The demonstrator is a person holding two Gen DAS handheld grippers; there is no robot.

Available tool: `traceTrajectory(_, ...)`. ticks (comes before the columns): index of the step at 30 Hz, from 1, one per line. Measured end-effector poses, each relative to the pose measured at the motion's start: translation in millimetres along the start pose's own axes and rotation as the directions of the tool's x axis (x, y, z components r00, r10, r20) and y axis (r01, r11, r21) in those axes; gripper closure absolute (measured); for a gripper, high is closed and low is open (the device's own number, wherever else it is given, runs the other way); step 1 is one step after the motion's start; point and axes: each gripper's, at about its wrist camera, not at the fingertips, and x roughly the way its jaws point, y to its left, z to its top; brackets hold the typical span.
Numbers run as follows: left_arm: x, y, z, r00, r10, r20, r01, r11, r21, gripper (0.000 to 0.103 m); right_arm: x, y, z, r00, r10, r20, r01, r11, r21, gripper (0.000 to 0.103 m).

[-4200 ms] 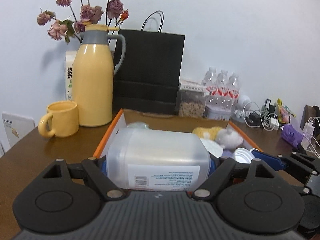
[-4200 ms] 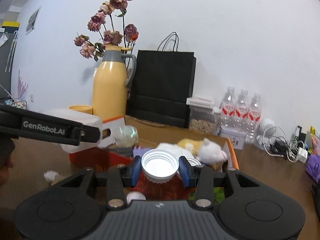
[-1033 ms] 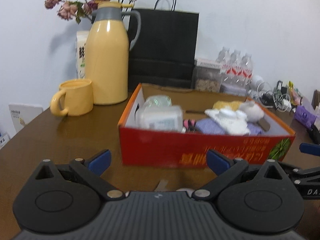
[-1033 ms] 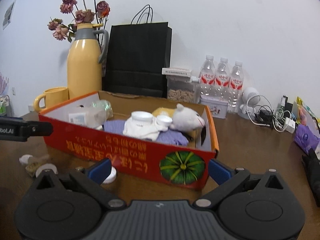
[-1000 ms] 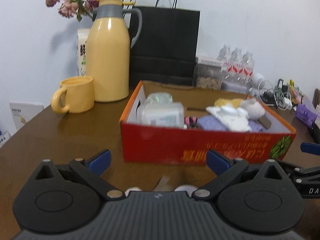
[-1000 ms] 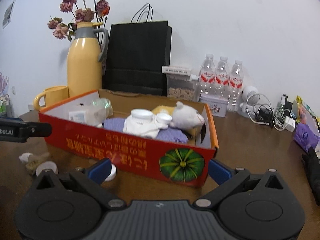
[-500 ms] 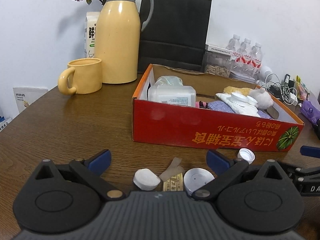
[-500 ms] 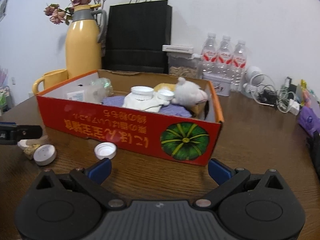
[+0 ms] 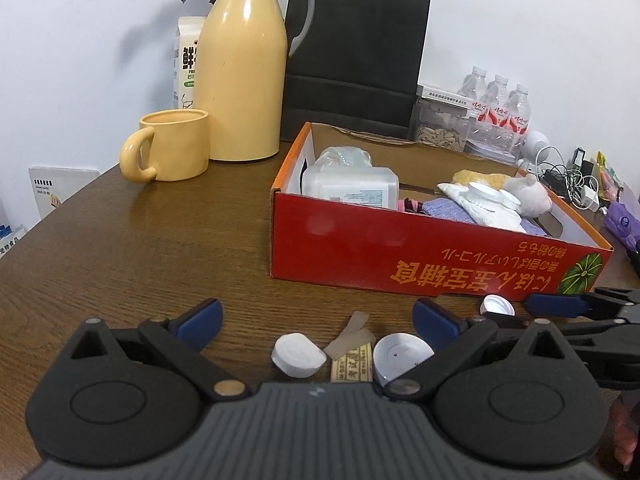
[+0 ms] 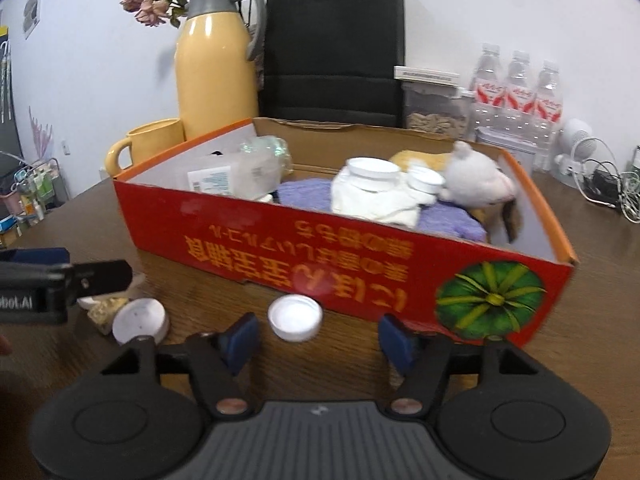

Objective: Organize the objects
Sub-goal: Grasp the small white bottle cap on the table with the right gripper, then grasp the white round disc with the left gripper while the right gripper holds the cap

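Observation:
A red cardboard box on the wooden table holds a plastic jug, a purple cloth, a white cloth with lids and a plush toy. My left gripper is open above two white caps and a paper packet in front of the box. My right gripper is open, just behind a small white cap. A larger cap lies to its left.
A yellow thermos, a yellow mug and a black paper bag stand behind the box. Water bottles, a seed container and cables are at the back right.
Both grippers have let go of the jug and the lid, pulled back from the box and come lower toward the caps on the table. The right gripper's opening has narrowed a little.

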Motion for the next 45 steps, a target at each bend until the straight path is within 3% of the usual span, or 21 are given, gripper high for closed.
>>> traceTrajectory(3, 0, 0, 0, 1.000, -0.001, -0.001, 0.001, 1.000, -0.001, 0.000, 2, 7, 2, 1.000, 0.001, -0.002, -0.001, 1.000, -0.018, 0.053)
traceTrajectory(4, 0, 0, 0, 1.000, 0.000, -0.001, 0.000, 1.000, 0.000, 0.000, 2, 9, 2, 1.000, 0.006, 0.002, -0.006, 1.000, -0.021, 0.067)
traceTrajectory(5, 0, 0, 0, 1.000, 0.000, -0.001, 0.000, 1.000, 0.000, 0.000, 1, 10, 2, 1.000, 0.009, 0.005, -0.009, 1.000, -0.024, 0.075)
traceTrajectory(10, 1, 1, -1, 1.000, 0.002, -0.004, -0.002, 1.000, -0.001, 0.000, -4, 11, 1, 0.999, 0.010, 0.032, -0.009, 1.000, -0.024, 0.076)
traceTrajectory(20, 3, 0, -2, 1.000, 0.007, -0.014, -0.007, 1.000, -0.003, 0.000, -38, 10, -9, 0.981, -0.047, 0.190, 0.055, 0.998, -0.039, 0.076)
traceTrajectory(37, -8, -6, -8, 0.999, 0.030, 0.016, -0.031, 0.999, 0.021, 0.000, -65, 5, -26, 0.968, -0.063, 0.242, 0.074, 0.997, -0.037, 0.076)
traceTrajectory(45, -24, -21, -18, 0.999, -0.001, 0.039, -0.001, 0.997, 0.072, 0.000, -73, 3, -29, 0.963, -0.061, 0.262, 0.072, 0.997, -0.032, 0.076)
